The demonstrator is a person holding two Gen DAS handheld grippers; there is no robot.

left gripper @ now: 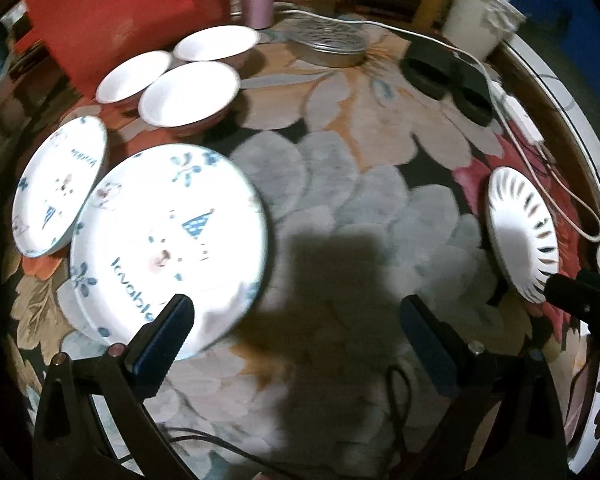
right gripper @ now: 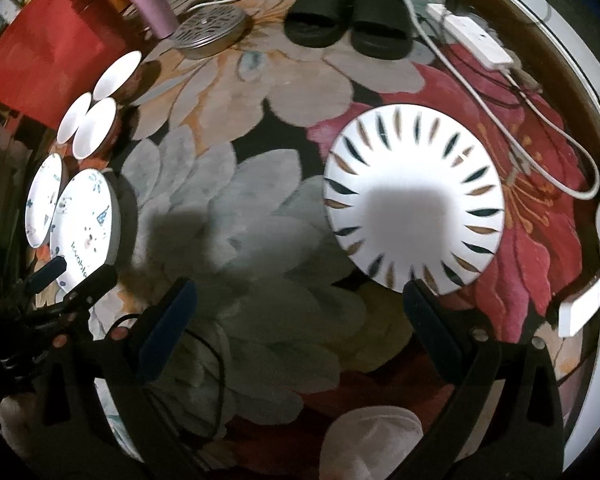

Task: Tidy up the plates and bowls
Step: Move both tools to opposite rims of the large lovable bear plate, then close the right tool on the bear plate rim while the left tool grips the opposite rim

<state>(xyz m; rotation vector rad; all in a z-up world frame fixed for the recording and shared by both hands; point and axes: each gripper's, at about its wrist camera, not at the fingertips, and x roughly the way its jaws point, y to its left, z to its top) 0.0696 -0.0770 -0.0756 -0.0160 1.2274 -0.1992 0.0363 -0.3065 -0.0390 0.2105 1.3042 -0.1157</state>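
A: Where does the striped plate lie from the right claw?

B: Ahead and to that claw's right. The plate's near rim sits just at the tip of the right-hand finger, so the plate is off the gap between the fingers, not in it. The jaws stand wide apart and carry nothing.

A: And the left claw?

B: Also spread, also empty. The large bear plate lies to its left, rim under the left-hand finger; a smaller bear plate is beyond that plate, and three white bowls are clustered farther off.

A: So which arm is nearer the striped plate?

B: The right, clearly; from the left wrist it appears far to the right, well apart from the bear plates. Everything rests on a flowered rug, so a rim grip from the near side seems the likely need.
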